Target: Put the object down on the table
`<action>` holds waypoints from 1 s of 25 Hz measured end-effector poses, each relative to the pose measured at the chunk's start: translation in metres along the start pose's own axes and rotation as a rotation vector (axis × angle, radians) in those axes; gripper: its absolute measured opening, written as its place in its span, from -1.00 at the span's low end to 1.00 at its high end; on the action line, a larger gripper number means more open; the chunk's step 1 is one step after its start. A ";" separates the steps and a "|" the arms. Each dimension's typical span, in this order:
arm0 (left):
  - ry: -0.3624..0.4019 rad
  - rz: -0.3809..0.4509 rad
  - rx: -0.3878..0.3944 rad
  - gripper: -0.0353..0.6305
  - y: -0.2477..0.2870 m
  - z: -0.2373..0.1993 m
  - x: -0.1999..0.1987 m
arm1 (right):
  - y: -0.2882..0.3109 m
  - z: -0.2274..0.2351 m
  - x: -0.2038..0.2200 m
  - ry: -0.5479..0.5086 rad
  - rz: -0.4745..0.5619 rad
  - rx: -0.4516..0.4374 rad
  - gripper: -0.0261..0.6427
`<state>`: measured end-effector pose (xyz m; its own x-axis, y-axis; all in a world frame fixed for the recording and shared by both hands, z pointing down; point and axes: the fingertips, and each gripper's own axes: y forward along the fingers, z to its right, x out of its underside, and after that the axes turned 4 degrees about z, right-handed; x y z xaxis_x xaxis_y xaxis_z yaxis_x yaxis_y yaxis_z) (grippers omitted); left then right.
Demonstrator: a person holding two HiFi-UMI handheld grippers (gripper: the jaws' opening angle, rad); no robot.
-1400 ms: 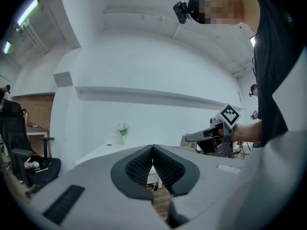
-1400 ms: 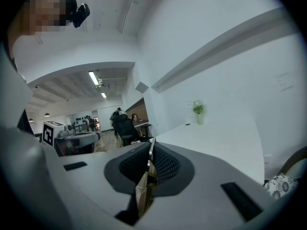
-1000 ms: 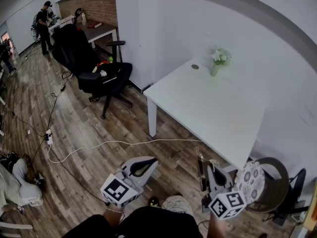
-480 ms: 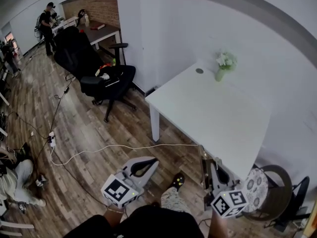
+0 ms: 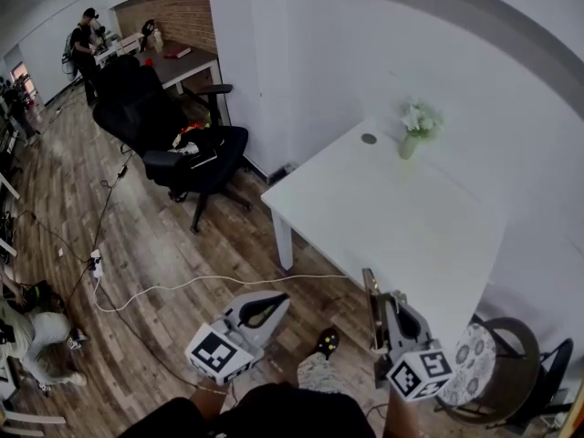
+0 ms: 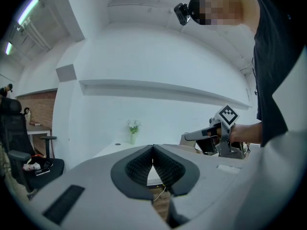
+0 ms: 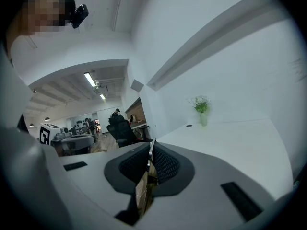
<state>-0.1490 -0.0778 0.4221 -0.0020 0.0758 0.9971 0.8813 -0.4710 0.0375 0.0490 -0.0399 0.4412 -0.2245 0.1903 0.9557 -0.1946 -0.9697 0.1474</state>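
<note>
My right gripper (image 5: 380, 301) is shut on a thin flat panel (image 5: 370, 307), held upright and edge-on near the white table's (image 5: 392, 213) near edge. In the right gripper view the panel (image 7: 150, 156) stands as a thin sliver between the ribbed pads, with the tabletop (image 7: 230, 138) ahead and to the right. My left gripper (image 5: 272, 301) hangs over the wooden floor left of the table, shut with nothing in it; its pads (image 6: 144, 164) meet at the tips. A small vase of flowers (image 5: 415, 128) stands at the table's far end.
A black office chair (image 5: 187, 149) stands on the floor to the left. A white cable (image 5: 210, 278) runs across the floor towards the table leg (image 5: 282, 238). A round patterned seat (image 5: 474, 361) is at the lower right. People stand by a far desk (image 5: 178, 60).
The view has drawn closer to the table, and both grippers have come along with it. The right grip on the panel is unchanged, and the left jaws stay closed.
</note>
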 end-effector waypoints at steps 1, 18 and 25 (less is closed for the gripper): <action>0.001 -0.001 -0.001 -0.89 0.005 -0.004 0.000 | 0.005 0.004 -0.001 0.000 -0.002 0.000 -0.87; -0.001 -0.020 -0.039 -0.89 0.110 -0.067 -0.006 | 0.094 0.083 -0.036 0.000 -0.019 -0.015 -0.87; 0.005 -0.011 -0.021 -0.89 0.163 -0.077 -0.013 | 0.117 0.125 -0.055 -0.005 -0.011 -0.003 -0.87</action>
<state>-0.0417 -0.2235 0.4206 -0.0140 0.0764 0.9970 0.8713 -0.4882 0.0497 0.1576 -0.1826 0.4378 -0.2171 0.2004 0.9554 -0.2000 -0.9671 0.1574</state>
